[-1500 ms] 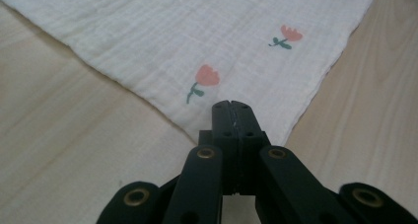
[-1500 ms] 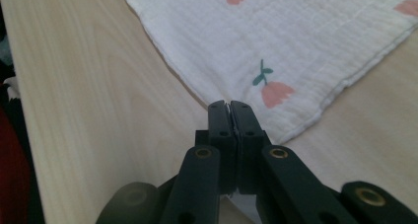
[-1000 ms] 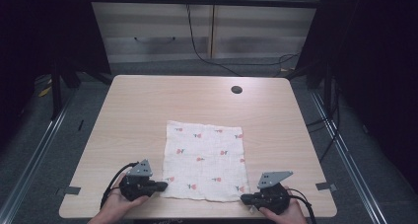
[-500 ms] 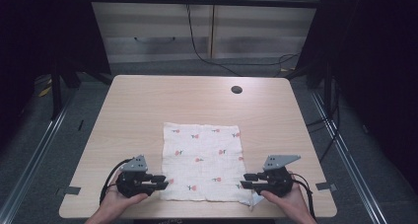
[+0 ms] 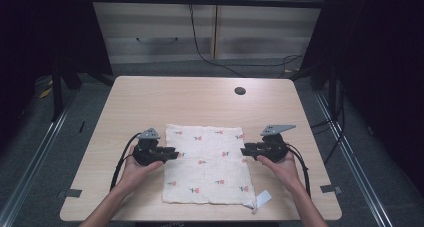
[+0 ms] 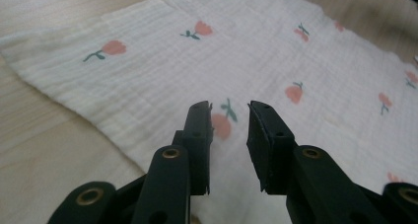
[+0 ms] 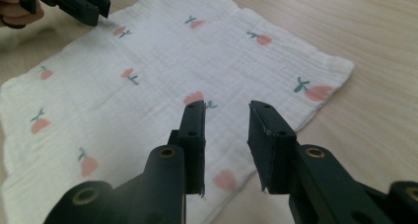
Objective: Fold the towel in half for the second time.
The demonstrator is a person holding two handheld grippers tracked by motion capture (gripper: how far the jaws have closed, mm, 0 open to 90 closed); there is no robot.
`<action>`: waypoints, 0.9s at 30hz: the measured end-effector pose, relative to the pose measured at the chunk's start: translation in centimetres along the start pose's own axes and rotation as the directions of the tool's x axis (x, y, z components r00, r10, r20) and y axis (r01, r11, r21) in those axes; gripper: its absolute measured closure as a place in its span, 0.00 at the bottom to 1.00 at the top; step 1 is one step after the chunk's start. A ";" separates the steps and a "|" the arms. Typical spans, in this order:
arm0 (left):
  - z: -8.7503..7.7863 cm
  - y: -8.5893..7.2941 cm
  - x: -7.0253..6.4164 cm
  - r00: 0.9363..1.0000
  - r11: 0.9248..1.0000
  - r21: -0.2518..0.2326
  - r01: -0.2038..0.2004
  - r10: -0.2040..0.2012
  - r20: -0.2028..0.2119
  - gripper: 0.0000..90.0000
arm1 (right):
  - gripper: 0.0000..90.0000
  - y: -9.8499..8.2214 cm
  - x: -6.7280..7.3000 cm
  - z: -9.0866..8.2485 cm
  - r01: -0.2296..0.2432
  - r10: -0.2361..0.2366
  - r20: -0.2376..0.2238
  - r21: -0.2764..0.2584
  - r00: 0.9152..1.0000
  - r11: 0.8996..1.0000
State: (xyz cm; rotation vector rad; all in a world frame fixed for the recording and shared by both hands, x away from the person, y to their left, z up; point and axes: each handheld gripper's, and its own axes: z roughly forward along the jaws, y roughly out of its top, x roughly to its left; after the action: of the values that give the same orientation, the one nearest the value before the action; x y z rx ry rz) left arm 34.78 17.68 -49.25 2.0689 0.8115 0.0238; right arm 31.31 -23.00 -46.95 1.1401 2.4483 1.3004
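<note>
Cloth (image 5: 207, 162) flat, near edge cut off, label (image 5: 263, 198) unreadable

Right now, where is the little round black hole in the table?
In the high view, the small round black hole sits in the light wooden table, toward its far right, beyond the white flowered cloth.

Both claws have let go of the cloth's (image 5: 207, 164) near corners and opened. The left claw (image 5: 175, 153) and right claw (image 5: 243, 150) have moved farther up its side edges.

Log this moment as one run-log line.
left gripper: open, jaws just opened, over cloth left edge | right gripper: open, jaws just opened, over right edge | cloth: flat on table
</note>
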 end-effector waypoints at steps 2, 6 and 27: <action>0.5 -0.1 0.0 1.000 1.000 0.013 -0.005 0.005 -0.006 0.78 | 0.75 0.2 -0.6 0.7 -0.004 0.004 0.004 0.004 1.000 1.000; 0.7 -0.4 0.0 0.998 0.998 0.043 -0.035 0.037 -0.046 0.79 | 0.74 0.7 -1.4 1.7 -0.002 0.002 0.006 0.011 1.000 1.000; 0.6 -1.4 0.2 0.998 0.998 0.035 -0.048 0.049 -0.033 0.81 | 0.71 3.6 -7.0 5.4 -0.061 0.055 0.109 0.052 0.993 0.997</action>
State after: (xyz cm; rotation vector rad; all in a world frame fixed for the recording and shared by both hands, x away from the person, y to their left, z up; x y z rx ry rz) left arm 34.37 17.92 -50.72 2.1255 0.7867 0.0725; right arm 40.69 -23.03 -49.02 1.2694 2.4040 1.1612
